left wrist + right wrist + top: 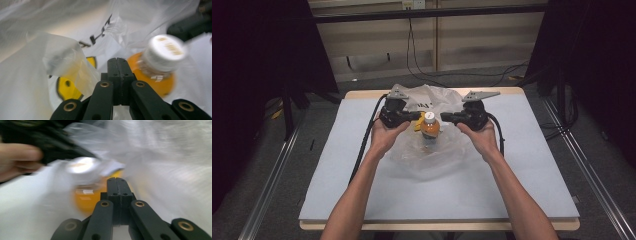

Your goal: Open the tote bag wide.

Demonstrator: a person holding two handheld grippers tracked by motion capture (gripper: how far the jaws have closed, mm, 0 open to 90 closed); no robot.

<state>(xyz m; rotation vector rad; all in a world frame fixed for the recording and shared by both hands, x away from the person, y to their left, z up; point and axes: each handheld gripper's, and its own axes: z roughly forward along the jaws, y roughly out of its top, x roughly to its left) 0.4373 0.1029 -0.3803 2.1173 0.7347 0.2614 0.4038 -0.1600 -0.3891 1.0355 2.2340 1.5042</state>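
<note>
The worktop (362, 190) carries a pale blue-grey mat, and on it, toward the far edge and about midway between the left and right edges, lies a clear plastic bag (432, 160). The bag bears black lettering and a yellow printed patch, which the left gripper view shows (65, 87) behind a fold of film.

An orange drink bottle (430, 127) with a white cap (430, 116) stands upright amid the bag, its cap above the crumpled film around it. In the left gripper view the bottle (160, 82) sits just right of the jaws, the cap (165, 51) blurred. In the right gripper view the bottle (87, 200) lies left of the jaws, veiled by film and badly blurred.

The left hand-held gripper (417, 117) is held just left of the bottle, pointing inward toward it. Its own view shows the jaws (116, 62) pressed flat together; whether a layer of film is pinched between them cannot be told.

The right hand-held gripper (443, 118) is held just right of the bottle, pointing inward, facing the left one across the cap. Its jaws (116, 182) also meet face to face; again, trapped film cannot be confirmed. The person's other hand (17, 160) shows blurred at the left of that view.

Both grey three-cornered plates stand above the bag's far side.
</note>
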